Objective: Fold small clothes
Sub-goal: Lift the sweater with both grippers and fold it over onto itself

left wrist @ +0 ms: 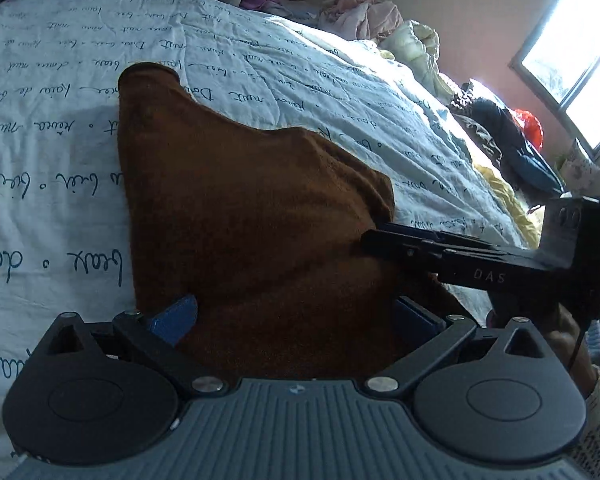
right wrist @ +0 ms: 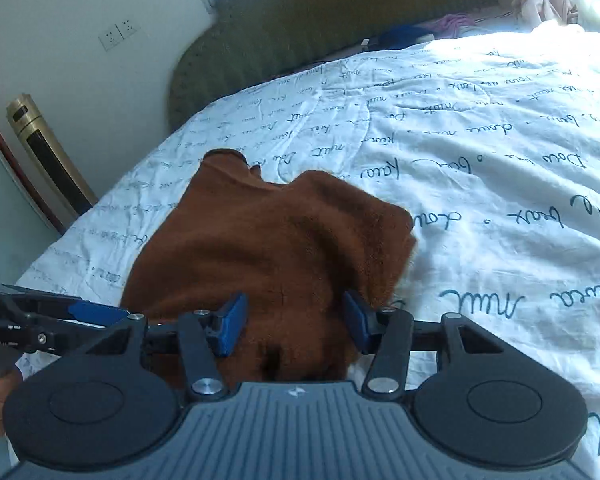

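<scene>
A brown fuzzy garment (left wrist: 236,216) lies bunched on the white bedspread with blue script (left wrist: 52,128), its near edge lifted. In the left wrist view my left gripper (left wrist: 296,320) stands with its blue pads (left wrist: 176,318) well apart and the brown cloth draped between and over them. My right gripper comes in from the right, its fingers (left wrist: 396,240) pushed into the cloth's right edge. In the right wrist view the garment (right wrist: 268,248) fills the gap between the right gripper's (right wrist: 296,324) blue pads (right wrist: 232,328), which stand apart around a thick bunch. The left gripper's fingers (right wrist: 92,314) enter at left.
Piles of other clothes (left wrist: 360,12) and bedding (left wrist: 416,48) lie along the bed's far side, with dark clothes (left wrist: 508,140) under a window (left wrist: 576,64). A green padded headboard (right wrist: 332,28) and a gold tower unit (right wrist: 44,152) stand by the wall.
</scene>
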The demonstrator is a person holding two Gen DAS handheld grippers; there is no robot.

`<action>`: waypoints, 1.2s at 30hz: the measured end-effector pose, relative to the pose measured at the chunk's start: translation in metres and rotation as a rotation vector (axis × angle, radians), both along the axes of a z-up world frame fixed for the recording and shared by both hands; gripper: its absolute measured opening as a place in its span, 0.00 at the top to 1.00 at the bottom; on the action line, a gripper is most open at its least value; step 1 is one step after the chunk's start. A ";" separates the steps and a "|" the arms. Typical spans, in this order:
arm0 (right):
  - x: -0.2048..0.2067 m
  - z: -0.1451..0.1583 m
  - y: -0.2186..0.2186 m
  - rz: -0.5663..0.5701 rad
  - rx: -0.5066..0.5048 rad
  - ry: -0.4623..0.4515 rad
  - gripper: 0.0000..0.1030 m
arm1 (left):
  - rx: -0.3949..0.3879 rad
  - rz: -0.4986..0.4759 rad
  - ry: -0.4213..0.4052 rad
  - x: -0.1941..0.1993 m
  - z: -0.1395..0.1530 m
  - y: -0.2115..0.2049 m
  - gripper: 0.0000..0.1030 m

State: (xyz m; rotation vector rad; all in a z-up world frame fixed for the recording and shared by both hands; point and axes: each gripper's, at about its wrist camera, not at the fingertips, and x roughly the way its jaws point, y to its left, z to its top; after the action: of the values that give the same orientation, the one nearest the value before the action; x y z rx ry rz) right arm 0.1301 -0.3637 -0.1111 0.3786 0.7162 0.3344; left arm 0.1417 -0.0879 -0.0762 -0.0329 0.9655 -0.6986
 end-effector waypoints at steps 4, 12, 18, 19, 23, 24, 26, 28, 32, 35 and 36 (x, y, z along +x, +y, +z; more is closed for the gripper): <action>-0.012 0.017 -0.004 -0.013 0.018 -0.015 0.41 | -0.007 0.058 -0.059 0.007 0.027 0.017 0.00; 0.005 -0.004 -0.046 -0.085 0.201 0.115 0.24 | -0.138 0.217 0.269 0.108 -0.004 0.078 0.00; 0.024 -0.023 -0.048 -0.011 0.358 0.149 0.23 | -0.328 0.198 0.468 0.121 -0.033 0.069 0.01; 0.027 -0.022 -0.044 0.010 0.366 0.154 0.23 | -0.341 0.180 0.491 0.118 -0.035 0.063 0.03; 0.038 -0.015 -0.016 0.069 0.293 0.166 0.35 | -0.290 0.190 0.465 0.103 -0.036 0.051 0.25; 0.039 -0.014 -0.011 0.065 0.258 0.172 0.51 | -0.270 0.196 0.450 0.102 -0.038 0.050 0.44; 0.039 -0.014 -0.004 0.056 0.221 0.165 0.57 | -0.252 0.205 0.427 0.100 -0.041 0.053 0.60; 0.037 -0.010 0.002 0.053 0.181 0.145 0.64 | -0.199 0.199 0.357 0.095 -0.036 0.052 0.64; 0.023 0.011 0.029 0.037 0.000 0.072 0.69 | 0.007 0.154 0.108 0.069 -0.007 0.022 0.68; 0.014 0.035 0.055 0.033 -0.123 -0.002 0.70 | 0.165 0.124 -0.122 0.044 0.015 -0.004 0.71; 0.012 0.044 0.062 0.038 -0.144 -0.027 0.70 | 0.213 0.119 -0.196 0.037 0.022 -0.011 0.71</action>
State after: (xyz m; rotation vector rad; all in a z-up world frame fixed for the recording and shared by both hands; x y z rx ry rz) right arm 0.1425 -0.3021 -0.0672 0.2237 0.7177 0.3212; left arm 0.1792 -0.0989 -0.0547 0.1614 0.8374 -0.4771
